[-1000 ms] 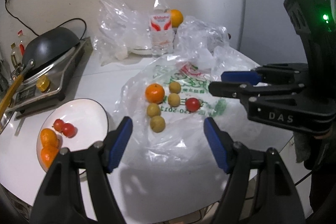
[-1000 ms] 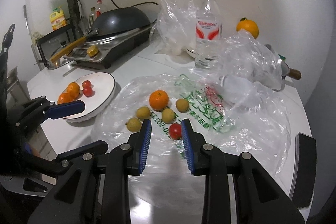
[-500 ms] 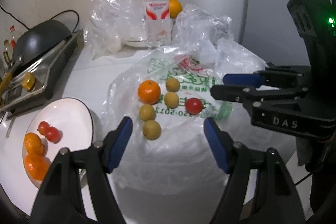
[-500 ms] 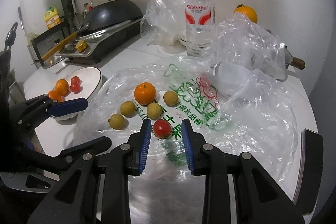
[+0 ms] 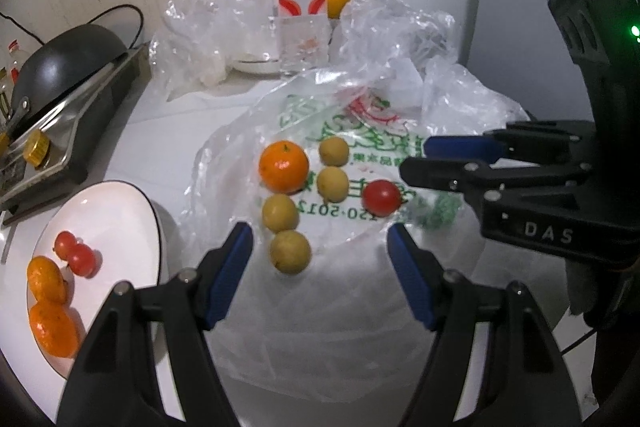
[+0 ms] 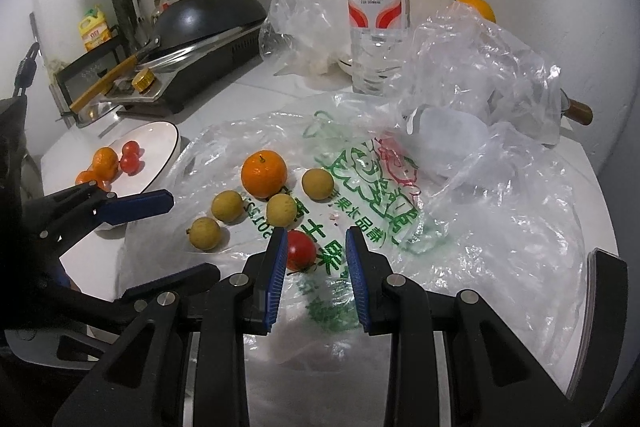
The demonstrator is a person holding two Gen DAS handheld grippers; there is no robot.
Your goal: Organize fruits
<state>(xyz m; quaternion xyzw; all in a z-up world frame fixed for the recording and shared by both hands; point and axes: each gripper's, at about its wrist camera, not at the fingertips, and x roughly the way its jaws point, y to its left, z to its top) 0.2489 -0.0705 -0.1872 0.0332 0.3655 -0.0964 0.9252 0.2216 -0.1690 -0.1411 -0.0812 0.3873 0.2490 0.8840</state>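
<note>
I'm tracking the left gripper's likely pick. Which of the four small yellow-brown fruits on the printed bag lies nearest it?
The lowest yellow-brown fruit, at the bottom of the cluster, just ahead of the left gripper; the other three sit farther back, beside the orange.

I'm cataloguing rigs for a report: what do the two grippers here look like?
Both are matte black two-finger tools with angular linked arms, silver pivot screws and ribbed blue pads on the fingers. The right gripper carries white "DAS" lettering on its side and a small green light on its black upper housing, seen from the left wrist view. The left gripper matches it. No sleeves or cables show.
</note>
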